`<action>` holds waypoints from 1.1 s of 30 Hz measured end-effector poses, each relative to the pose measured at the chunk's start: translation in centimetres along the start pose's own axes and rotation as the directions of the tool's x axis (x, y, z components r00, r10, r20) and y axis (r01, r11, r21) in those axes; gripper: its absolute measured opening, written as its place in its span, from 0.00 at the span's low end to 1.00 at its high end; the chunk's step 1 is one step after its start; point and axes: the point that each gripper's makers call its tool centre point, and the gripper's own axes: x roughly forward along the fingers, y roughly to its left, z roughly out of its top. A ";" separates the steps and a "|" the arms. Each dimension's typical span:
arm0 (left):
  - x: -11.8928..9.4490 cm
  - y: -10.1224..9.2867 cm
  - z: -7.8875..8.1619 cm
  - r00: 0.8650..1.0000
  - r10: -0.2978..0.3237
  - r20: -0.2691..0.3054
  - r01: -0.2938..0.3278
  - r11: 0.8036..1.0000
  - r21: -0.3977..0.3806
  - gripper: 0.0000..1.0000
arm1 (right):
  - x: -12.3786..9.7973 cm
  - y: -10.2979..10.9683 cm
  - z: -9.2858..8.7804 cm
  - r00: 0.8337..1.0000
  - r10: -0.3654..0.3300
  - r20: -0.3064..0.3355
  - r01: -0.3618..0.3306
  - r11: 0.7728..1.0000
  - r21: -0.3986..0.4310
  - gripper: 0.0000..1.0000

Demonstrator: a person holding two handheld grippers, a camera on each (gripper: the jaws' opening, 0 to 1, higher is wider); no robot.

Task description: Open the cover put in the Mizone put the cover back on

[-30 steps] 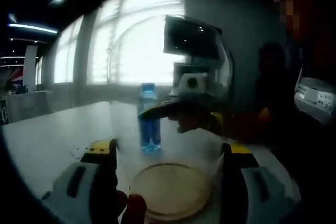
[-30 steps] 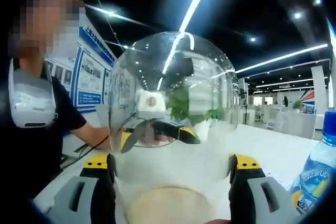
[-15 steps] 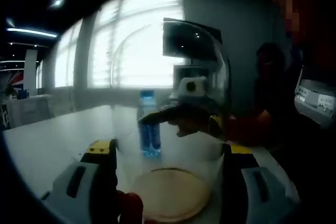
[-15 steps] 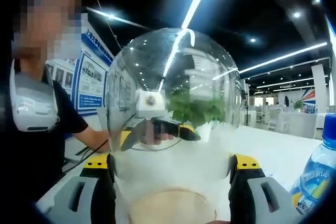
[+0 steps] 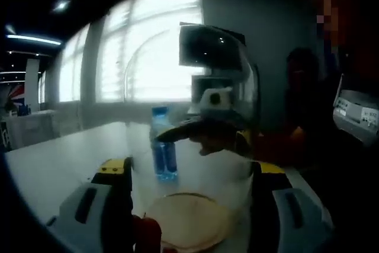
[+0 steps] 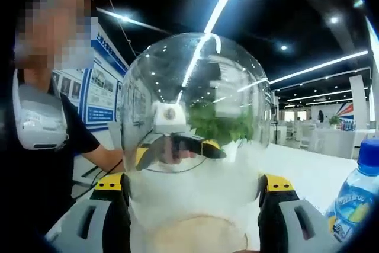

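Both grippers are on the clear glass dome cover (image 6: 192, 117) at once. The right gripper (image 6: 192, 217) has its jaws pinching the dome's lower wall from either side, and the left gripper (image 5: 189, 214) clamps it the same way from the opposite side. Through the glass, each view catches the other gripper. The wooden base (image 5: 186, 226) sits low between the left jaws; whether the dome is clear of it is hard to tell. The Mizone bottle (image 6: 355, 197) stands upright on the white surface (image 6: 302, 170), off to the right gripper's right, apart from the dome. The risk, as I read it: smooth curved glass can slide out of the jaws if either hand tilts or pulls unevenly. A careless swing could also topple the bottle.
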 end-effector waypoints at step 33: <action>0.1 -3.8 1.9 0.997 -0.066 -0.025 0.068 0.996 0.060 0.69 | -1.6 3.6 1.1 0.997 -0.073 0.001 0.073 0.997 -0.018 0.83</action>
